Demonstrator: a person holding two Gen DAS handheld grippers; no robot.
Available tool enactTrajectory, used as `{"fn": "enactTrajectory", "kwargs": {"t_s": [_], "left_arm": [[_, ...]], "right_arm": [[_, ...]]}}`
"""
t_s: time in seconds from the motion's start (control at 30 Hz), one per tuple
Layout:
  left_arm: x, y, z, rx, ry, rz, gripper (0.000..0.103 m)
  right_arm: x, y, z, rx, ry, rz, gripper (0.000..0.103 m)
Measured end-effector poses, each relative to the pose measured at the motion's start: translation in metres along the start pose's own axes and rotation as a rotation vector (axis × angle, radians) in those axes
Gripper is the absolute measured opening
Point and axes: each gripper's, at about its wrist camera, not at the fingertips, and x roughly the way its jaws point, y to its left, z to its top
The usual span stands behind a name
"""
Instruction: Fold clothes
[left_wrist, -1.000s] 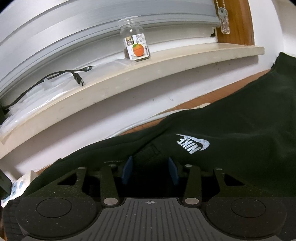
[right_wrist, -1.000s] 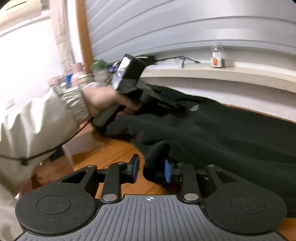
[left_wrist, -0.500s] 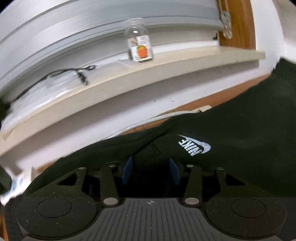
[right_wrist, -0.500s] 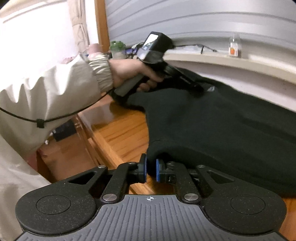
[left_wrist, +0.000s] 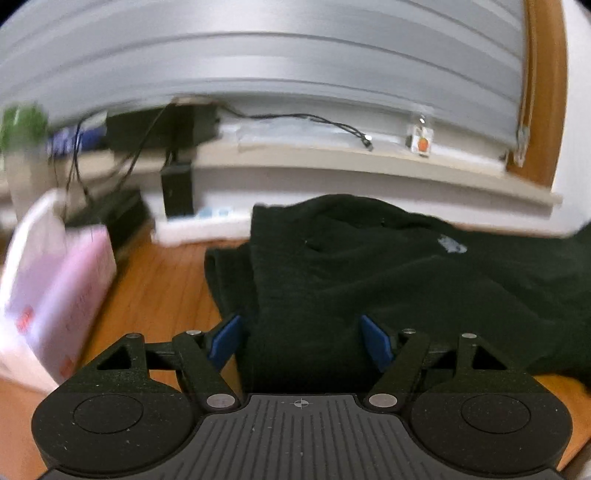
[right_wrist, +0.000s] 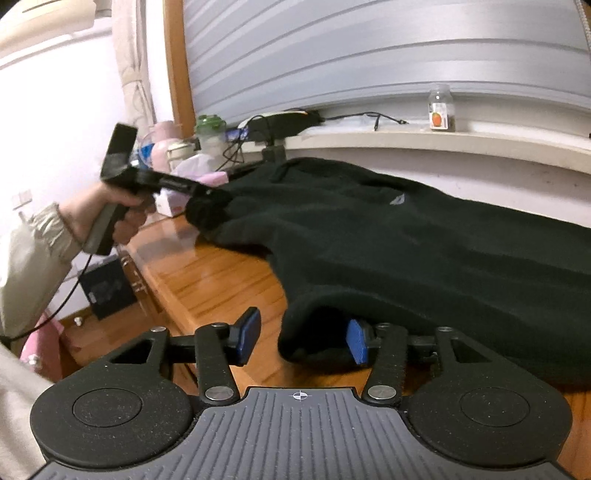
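A black fleece garment (right_wrist: 443, 258) with a small white logo (right_wrist: 397, 199) lies spread across the wooden table (right_wrist: 207, 280). My right gripper (right_wrist: 301, 341) sits at the garment's near folded edge. Its jaws are opening; the fold bulges beside the right pad and bare wood shows by the left pad. In the blurred left wrist view my left gripper (left_wrist: 301, 341) is opening wide, with a strip of the garment (left_wrist: 406, 288) running forward between the pads. A hand (right_wrist: 110, 218) holds that gripper at the garment's left end, its tip sunk in bunched cloth.
A pink and white box (left_wrist: 55, 288) stands on the table's left end. Bottles and cups (right_wrist: 210, 133) crowd the back left corner. A small jar (right_wrist: 441, 114) and a black cable (right_wrist: 369, 118) lie on the window sill. The table's left edge (right_wrist: 136, 266) drops to drawers.
My left gripper has swung back from the logo toward the garment's left end and spread wider. My right gripper, pinched on the fold half a second ago, has opened.
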Motion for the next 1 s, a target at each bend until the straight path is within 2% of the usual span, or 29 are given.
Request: {"fn": "enactTrajectory", "kwargs": {"t_s": [0.1, 0.13, 0.17, 0.23, 0.27, 0.3, 0.37, 0.43, 0.53, 0.57, 0.6, 0.67, 0.7, 0.83, 1.0], "left_arm": [[0.01, 0.001, 0.003, 0.014, -0.016, 0.001, 0.077], [0.013, 0.001, 0.002, 0.01, -0.015, -0.005, 0.074], [0.017, 0.002, 0.001, 0.007, -0.013, -0.011, 0.06], [0.017, 0.001, -0.002, 0.009, -0.026, 0.012, 0.043], [0.014, 0.003, -0.001, -0.001, -0.041, 0.027, 0.03], [0.008, 0.005, 0.0, -0.015, -0.06, 0.042, 0.021], [-0.001, 0.01, 0.002, -0.04, -0.088, 0.06, 0.021], [-0.005, 0.009, -0.002, -0.026, -0.075, 0.061, 0.021], [-0.005, 0.008, -0.011, -0.01, -0.05, 0.06, 0.031], [-0.006, 0.009, -0.012, -0.019, -0.048, 0.05, 0.036], [-0.009, 0.011, -0.01, -0.023, -0.054, 0.052, 0.047], [-0.014, 0.016, -0.005, -0.027, -0.073, 0.061, 0.062], [-0.016, 0.018, -0.001, -0.03, -0.083, 0.068, 0.067], [-0.003, 0.029, 0.024, 0.004, -0.108, 0.024, 0.069], [0.052, 0.056, 0.062, -0.019, -0.045, -0.004, 0.071]], "right_arm": [[0.003, -0.001, 0.0, -0.003, 0.0, -0.012, 0.048], [0.004, -0.001, 0.0, -0.004, 0.004, -0.017, 0.04], [0.005, -0.001, -0.001, -0.004, 0.005, -0.02, 0.025], [0.001, -0.001, -0.001, -0.003, -0.014, -0.011, 0.016], [-0.002, -0.001, -0.002, -0.001, -0.024, -0.005, 0.014], [-0.005, -0.001, -0.001, 0.005, -0.035, 0.013, 0.013], [-0.013, 0.0, 0.001, 0.015, -0.042, 0.051, 0.012], [-0.015, 0.003, -0.001, -0.018, -0.007, 0.075, 0.012], [-0.009, 0.003, -0.014, -0.039, 0.063, 0.088, 0.013], [-0.012, 0.001, -0.014, -0.028, 0.056, 0.094, 0.013], [-0.016, -0.002, -0.012, -0.016, 0.049, 0.088, 0.014], [-0.025, -0.007, -0.007, 0.004, 0.031, 0.076, 0.028], [-0.03, -0.009, -0.007, 0.001, 0.025, 0.061, 0.03], [-0.048, -0.019, -0.004, -0.006, 0.004, 0.005, 0.031], [-0.056, -0.032, -0.004, 0.004, -0.005, -0.043, 0.032]]}}
